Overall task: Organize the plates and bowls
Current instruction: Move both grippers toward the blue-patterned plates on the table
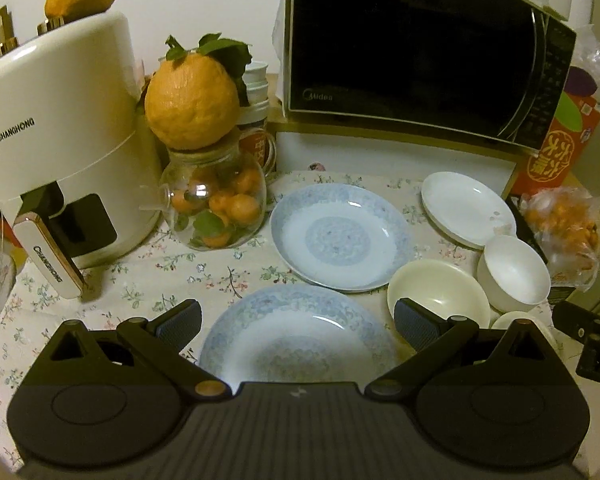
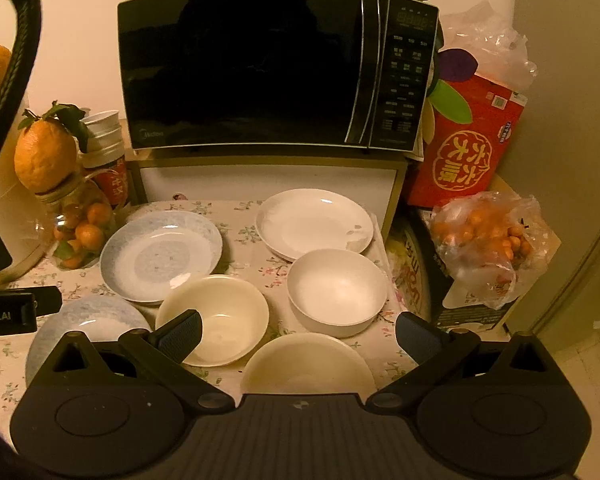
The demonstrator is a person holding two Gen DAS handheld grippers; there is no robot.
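L gripper (image 1: 298, 322): jaws wide apart, nothing between, tilted down over nearest blue plate (image 1: 296, 332).
R gripper (image 2: 299, 334): also spread wide, empty, above near cream dish (image 2: 308, 360) at counter (image 2: 244, 264) front edge.
Near row: blue plate front-left, cream dish front-right, both upright, rims up.
Mid row: cream bowl (image 2: 214, 316) just beside white bowl (image 2: 336, 290), mouths up; cream bowl touches or overlaps rim of 2nd blue plate (image 2: 160, 256), can't tell which.
Far row: white plate (image 2: 314, 222) at back, looks like 2 stacked, white bowl close against its near rim.
Behind: microwave (image 2: 260, 68) on stand; fruit jar (image 1: 216, 204) + air fryer (image 1: 64, 128) at left.
Axis: all pieces round, no long axis; all lie flat, open side up.
Progress: approx. start. Apart from that back stack, pieces lie spread singly; nothing gripped.
Left to do: stack blue plates together, nest bowls, group w/ white plates.
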